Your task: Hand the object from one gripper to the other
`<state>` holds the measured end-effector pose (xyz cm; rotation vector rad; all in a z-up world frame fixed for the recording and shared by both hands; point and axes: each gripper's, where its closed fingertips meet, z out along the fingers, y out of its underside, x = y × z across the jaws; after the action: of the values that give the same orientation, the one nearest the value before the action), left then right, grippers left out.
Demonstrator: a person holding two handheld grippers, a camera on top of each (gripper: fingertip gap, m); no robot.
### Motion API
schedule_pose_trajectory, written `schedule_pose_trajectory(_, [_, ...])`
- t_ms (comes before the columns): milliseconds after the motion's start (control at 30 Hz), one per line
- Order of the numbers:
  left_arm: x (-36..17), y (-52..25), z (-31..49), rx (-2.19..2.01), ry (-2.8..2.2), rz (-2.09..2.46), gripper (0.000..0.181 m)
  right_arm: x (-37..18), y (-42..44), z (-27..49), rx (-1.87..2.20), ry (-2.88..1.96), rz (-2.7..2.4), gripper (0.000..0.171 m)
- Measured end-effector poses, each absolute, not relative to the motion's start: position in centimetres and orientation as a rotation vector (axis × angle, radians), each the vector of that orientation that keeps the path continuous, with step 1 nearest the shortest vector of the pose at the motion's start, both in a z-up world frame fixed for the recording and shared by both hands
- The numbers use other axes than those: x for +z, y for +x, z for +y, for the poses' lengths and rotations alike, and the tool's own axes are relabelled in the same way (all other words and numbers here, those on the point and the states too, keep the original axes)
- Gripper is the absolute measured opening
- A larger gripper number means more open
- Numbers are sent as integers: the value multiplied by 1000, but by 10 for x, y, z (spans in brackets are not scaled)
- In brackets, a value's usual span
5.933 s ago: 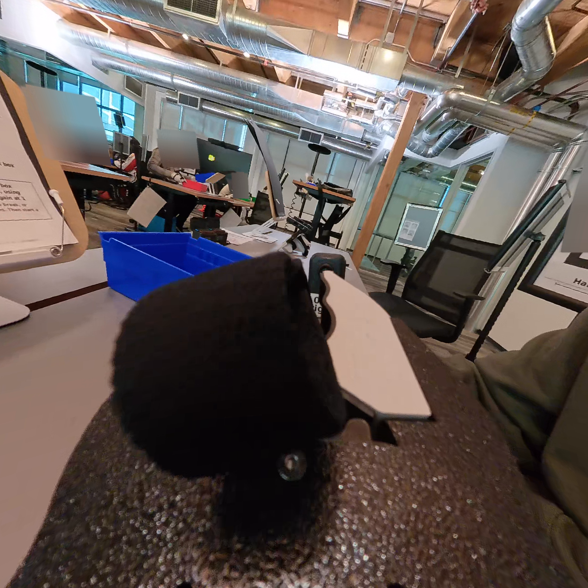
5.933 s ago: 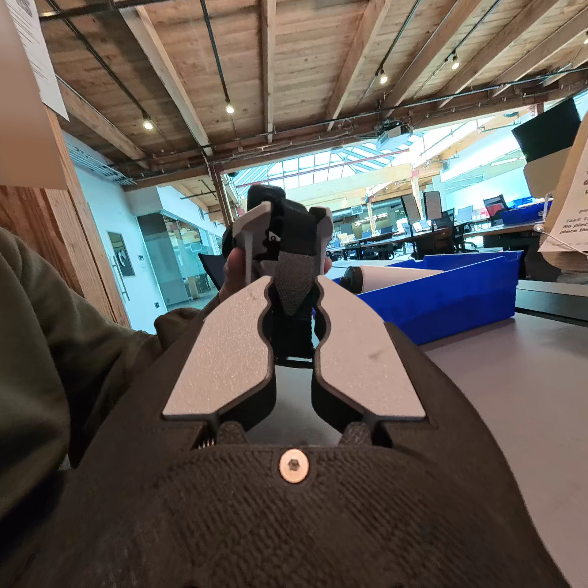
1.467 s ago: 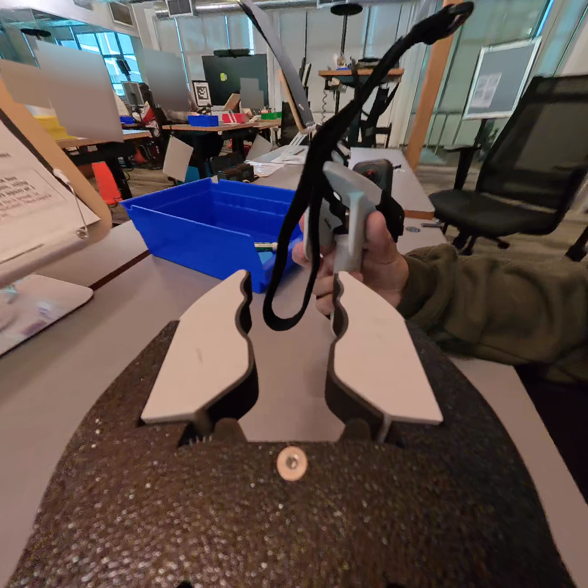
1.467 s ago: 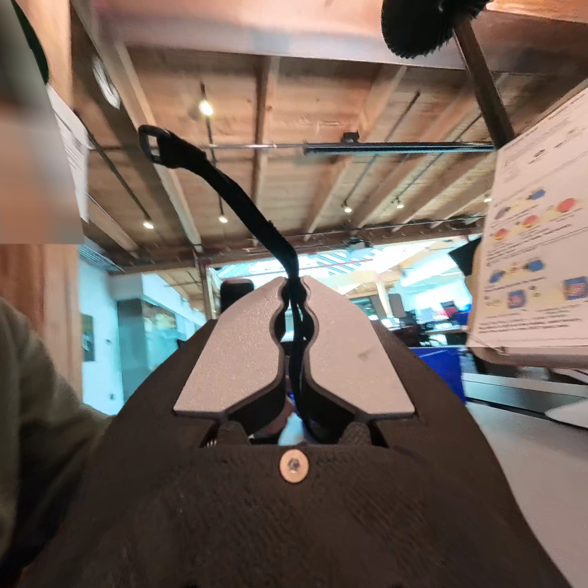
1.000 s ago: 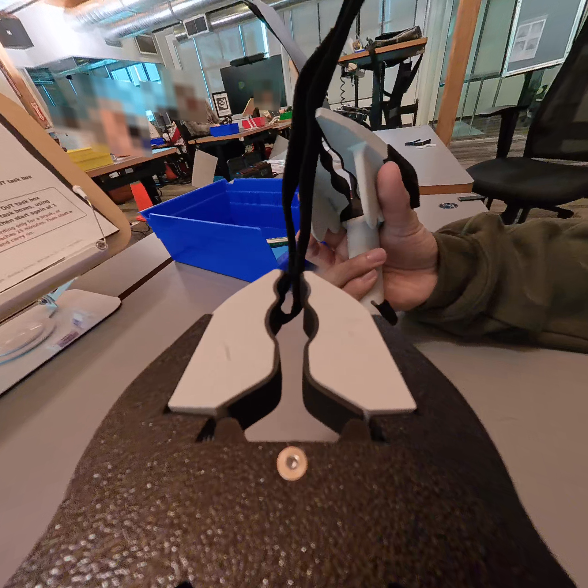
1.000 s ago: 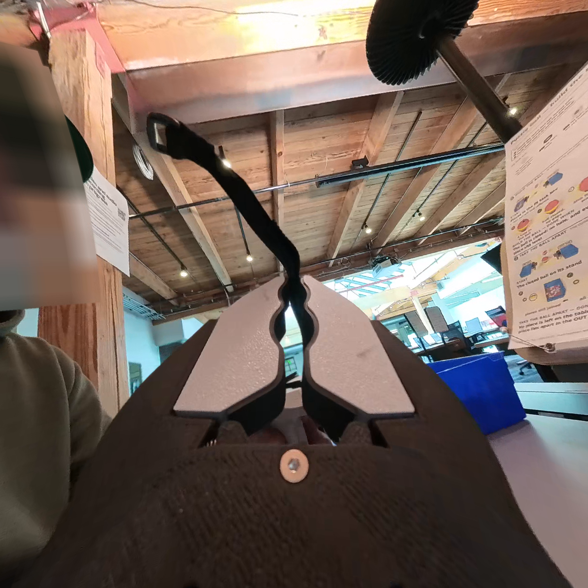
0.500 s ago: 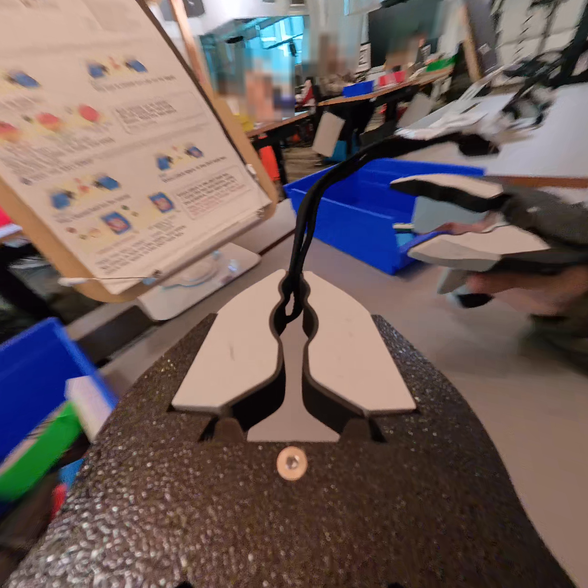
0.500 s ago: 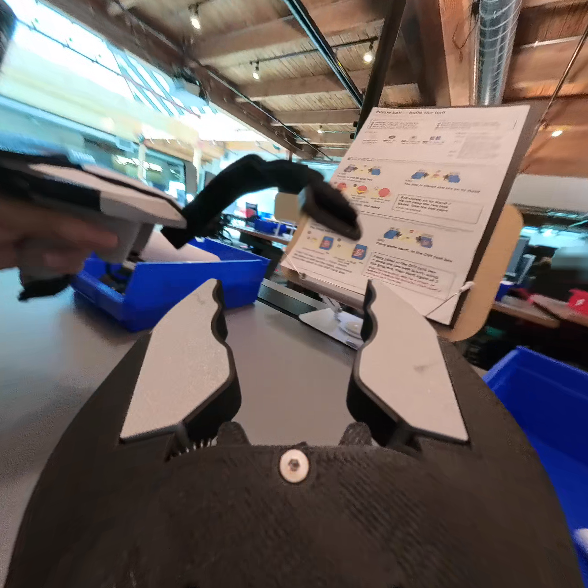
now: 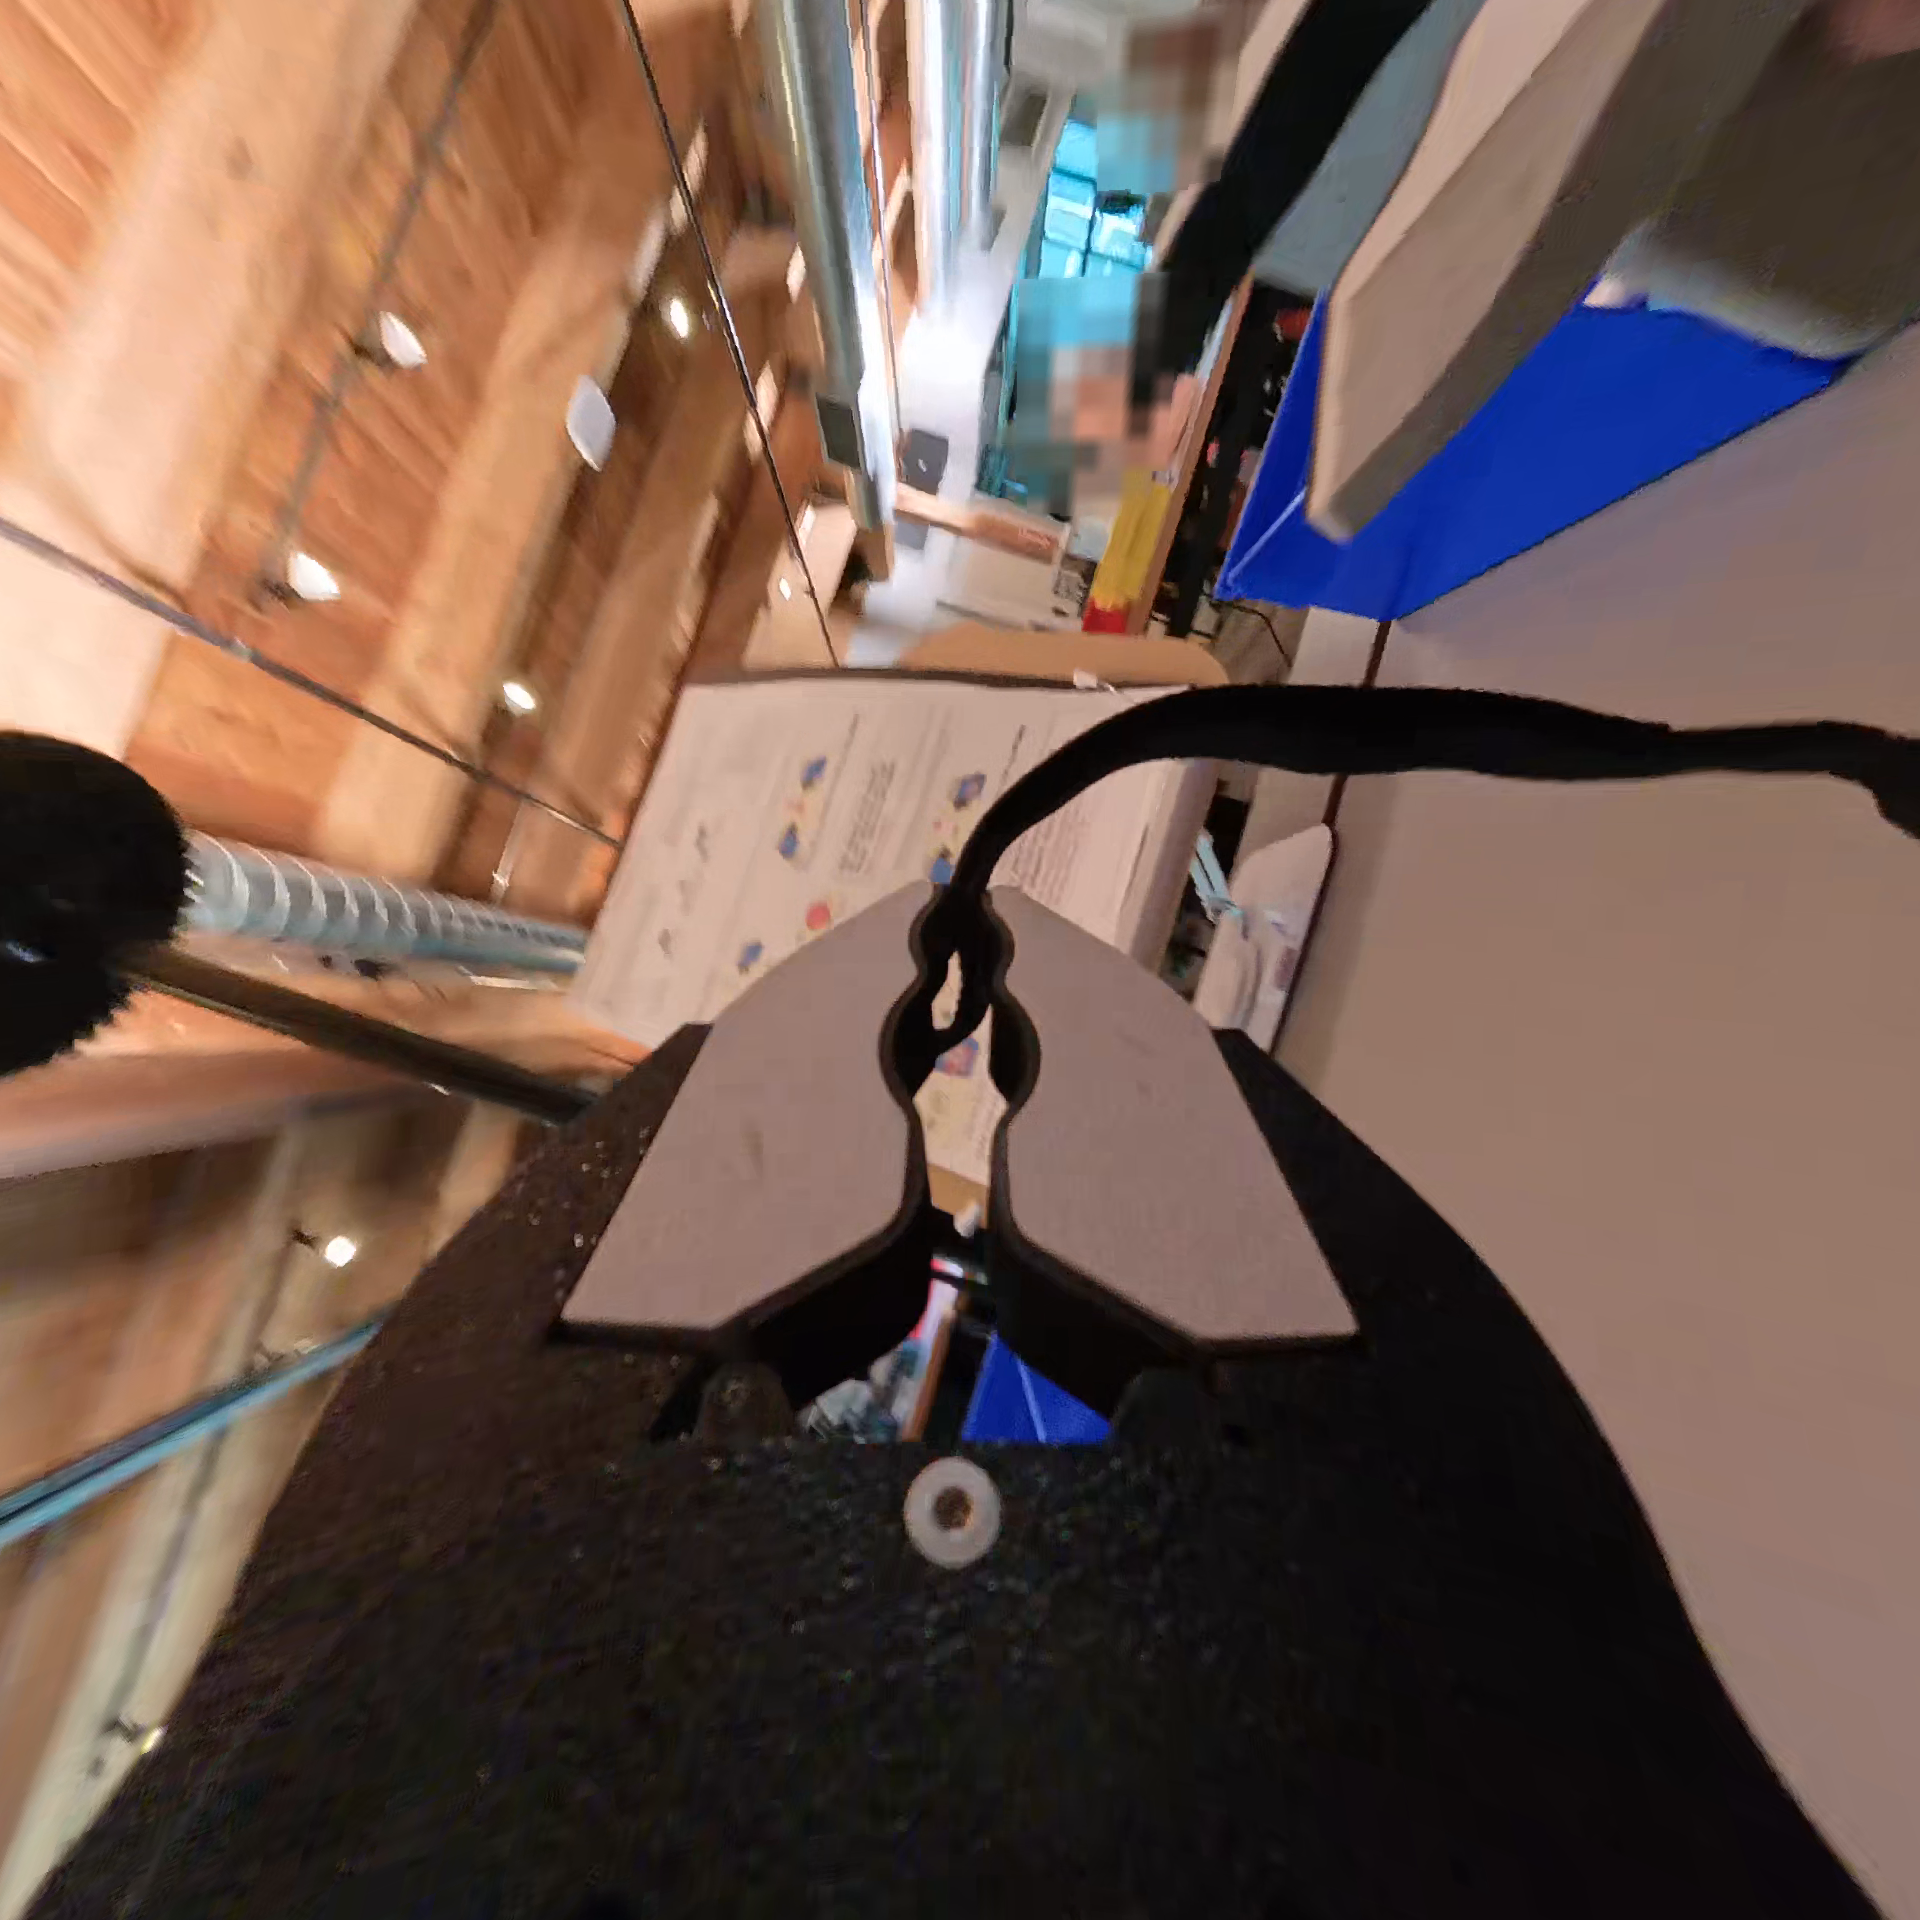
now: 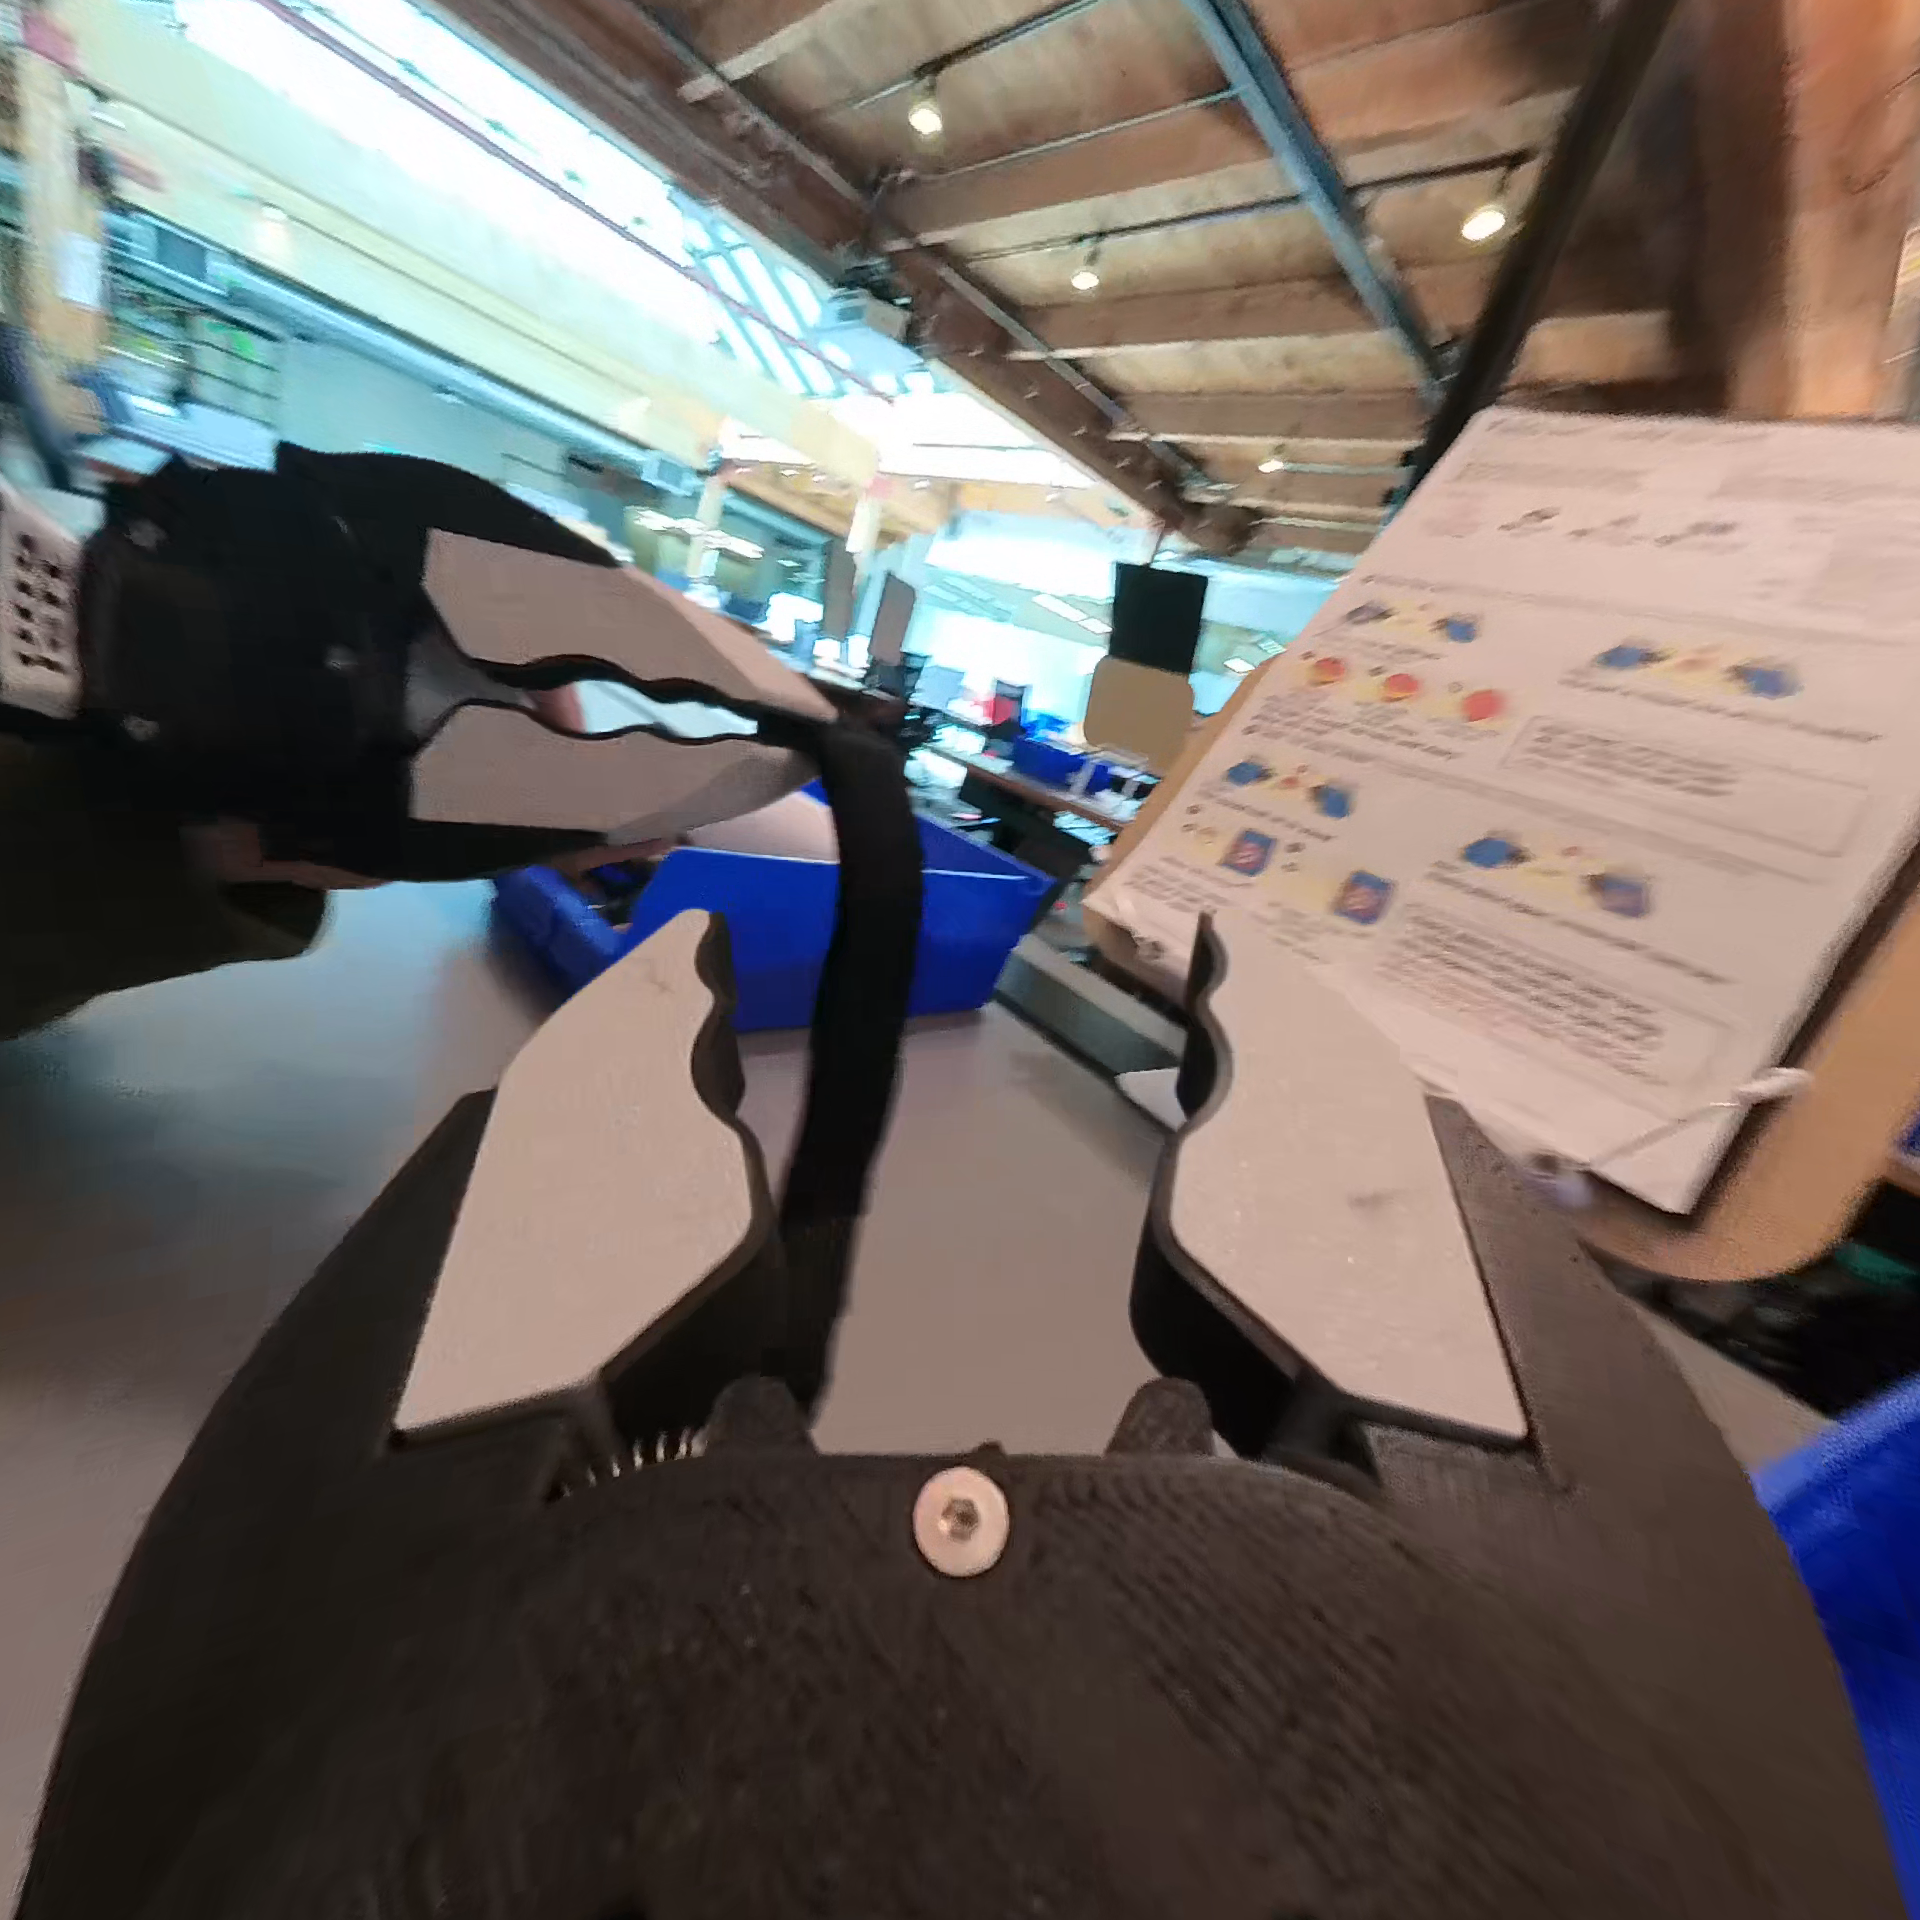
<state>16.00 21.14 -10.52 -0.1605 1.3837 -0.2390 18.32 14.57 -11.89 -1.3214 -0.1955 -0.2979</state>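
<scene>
Grey table [image 10: 312,1091], blue bin [image 10: 831,914], timber ceiling [image 10: 1195,260] overhead.

Black strap [image 10: 862,966], hanging limp

from my left wrist feed the picture is rolled sideways, and the warm orange timber ceiling [image 9: 312,312] smears with motion blur, its small round spot lamps [image 9: 400,341] stretched. my right wrist feed is bright: glare from the long row of high windows [image 10: 499,197] washes out the far hall. the white printed instruction sheet on its board [image 10: 1558,790] is soft and unreadable. straight lines bow toward the edges in both feeds.
</scene>
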Motion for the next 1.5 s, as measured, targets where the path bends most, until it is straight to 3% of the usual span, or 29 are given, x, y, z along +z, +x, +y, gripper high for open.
schedule_pose_trajectory(100, [-103, 156, 197, -223, -62, 1341, 4, -125, 167, 153, -131, -1339, -209, 68])
schedule_pose_trajectory(167, [-102, 155, 191, -208, -25, 1324, 4, -127, 163, 155, -64, -1340, -192, 49])
schedule_pose_trajectory(300, [-102, 154, 185, -199, 9, 1306, 4, -134, 167, 158, -118, -1367, -181, 21])
schedule_pose_trajectory(567, [-107, 157, 186, -284, -42, 1355, 6, -133, 177, 156, -281, -1370, -201, 18])
schedule_pose_trajectory(733, [-103, 159, 184, -923, -416, 1454, 48, -121, 198, 142, -748, -1308, -264, 17])
schedule_pose_trajectory(900, [-107, 155, 182, -1845, -1031, 1605, 73, -117, 189, 141, -953, -1265, -405, 12])
schedule_pose_trajectory(1033, [-117, 139, 170, -2204, -1289, 1756, 66, -127, 184, 147, -1059, -1301, -509, 5])
schedule_pose_trajectory(1100, [-128, 137, 166, -2207, -1426, 1824, 55, -128, 182, 149, -1065, -1303, -518, 5])
schedule_pose_trajectory(1200, [-144, 133, 157, -2186, -1559, 1926, 53, -130, 181, 150, -1103, -1308, -549, 5])
schedule_pose_trajectory(1400, [-133, 134, 153, -2488, -1626, 1788, 47, -133, 180, 152, -1303, -1305, -658, 5])
schedule_pose_trajectory(1500, [-127, 138, 156, -2559, -1621, 1685, 31, -136, 178, 154, -1330, -1306, -695, 5])
